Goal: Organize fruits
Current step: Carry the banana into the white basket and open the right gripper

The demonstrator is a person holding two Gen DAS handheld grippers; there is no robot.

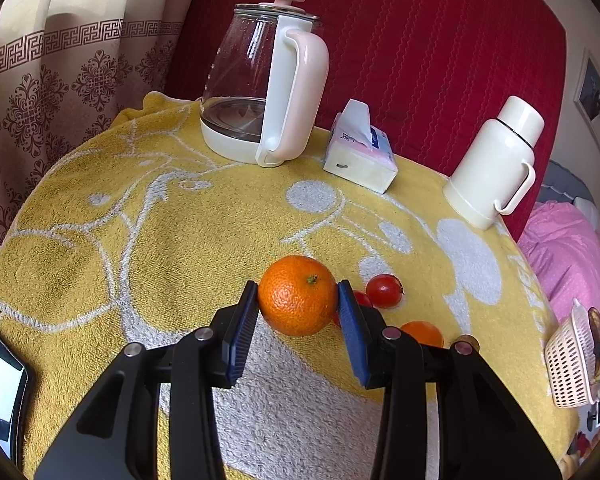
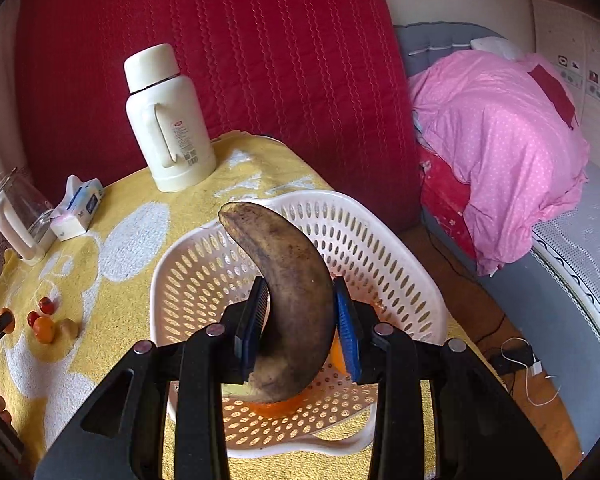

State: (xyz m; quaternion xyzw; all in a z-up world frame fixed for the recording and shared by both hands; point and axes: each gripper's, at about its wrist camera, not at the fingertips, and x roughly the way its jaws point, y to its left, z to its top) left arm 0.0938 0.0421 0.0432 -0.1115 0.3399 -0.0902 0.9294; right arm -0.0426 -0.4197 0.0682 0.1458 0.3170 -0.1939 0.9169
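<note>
My left gripper [image 1: 298, 300] is shut on a round orange [image 1: 297, 295], its blue pads pressing both sides just above the yellow towel. Behind it lie two small red tomatoes [image 1: 385, 290] and another orange [image 1: 422, 333], partly hidden by the right finger. In the right wrist view my right gripper [image 2: 300, 312] is shut on a dark, overripe banana [image 2: 284, 280], held curving upward over the white perforated basket [image 2: 380, 240]. An orange fruit [image 2: 274, 408] lies in the basket under the banana. The loose fruits [image 2: 44, 328] show far left there, and the basket [image 1: 572, 364] appears at the right edge of the left wrist view.
At the back of the towel-covered table [image 1: 140, 240] stand a glass kettle [image 1: 260, 80], a tissue pack [image 1: 360, 152] and a cream thermos [image 1: 496, 160]. A red quilted backing [image 1: 420, 40] rises behind. A phone-like device [image 1: 0, 380] lies front left. A pink-covered bed [image 2: 500, 140] is to the right.
</note>
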